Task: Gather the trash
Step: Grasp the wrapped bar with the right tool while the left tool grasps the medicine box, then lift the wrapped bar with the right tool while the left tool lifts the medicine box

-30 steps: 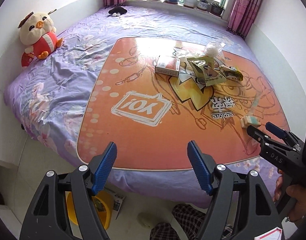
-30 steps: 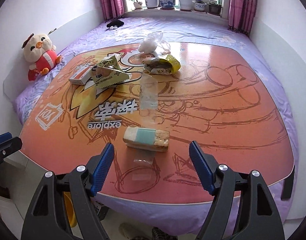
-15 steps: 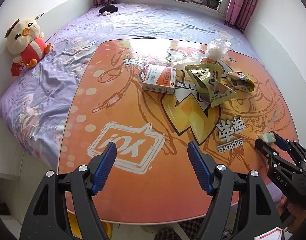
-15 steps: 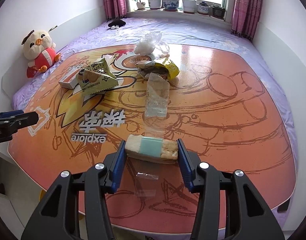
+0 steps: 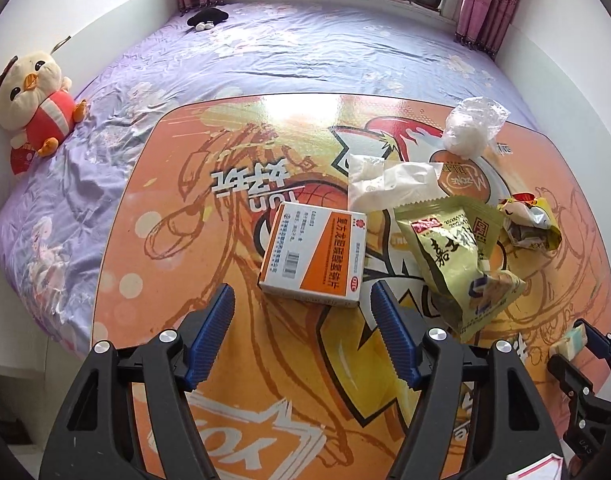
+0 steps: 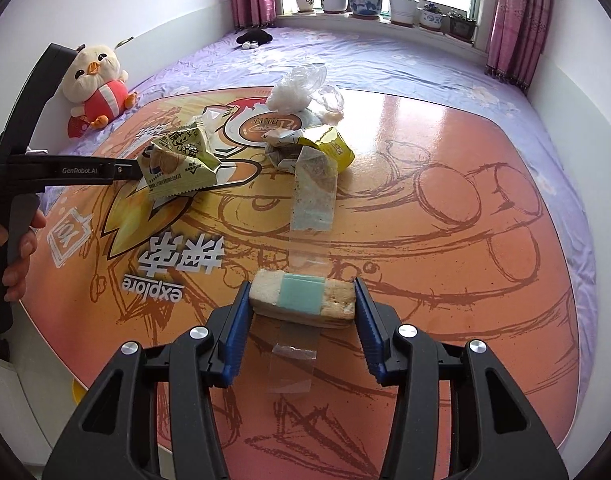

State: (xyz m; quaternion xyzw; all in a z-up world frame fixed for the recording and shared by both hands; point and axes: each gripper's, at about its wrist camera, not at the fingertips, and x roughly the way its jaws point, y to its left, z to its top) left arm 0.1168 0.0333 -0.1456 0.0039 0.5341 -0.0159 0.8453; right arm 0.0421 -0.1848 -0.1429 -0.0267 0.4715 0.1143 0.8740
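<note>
My right gripper [image 6: 301, 306] is shut on a wrapped cake bar [image 6: 301, 298] with a teal label, pads pressing both ends, low over the orange board [image 6: 445, 240]. My left gripper [image 5: 303, 322] hovers with its jaws closing and nothing between them. An orange-and-white medicine box [image 5: 313, 256] lies just past its fingertips. A green snack bag [image 5: 453, 256] lies right of the box, with a yellow wrapper [image 5: 531, 224], a white crumpled wrapper [image 5: 385, 180] and a clear plastic bag [image 5: 471, 128] beyond. A clear wrapper strip [image 6: 315, 196] lies ahead of the bar.
The board rests on a bed with a purple sheet [image 5: 265, 52]. A plush chick [image 5: 33, 108] sits at the left wall and a black toy [image 5: 207, 18] near the window. Potted plants [image 6: 365, 4] line the sill. A person's hand [image 6: 17, 252] holds the left gripper.
My left gripper has moved forward over the board up to the medicine box. My right gripper has closed on the cake bar.
</note>
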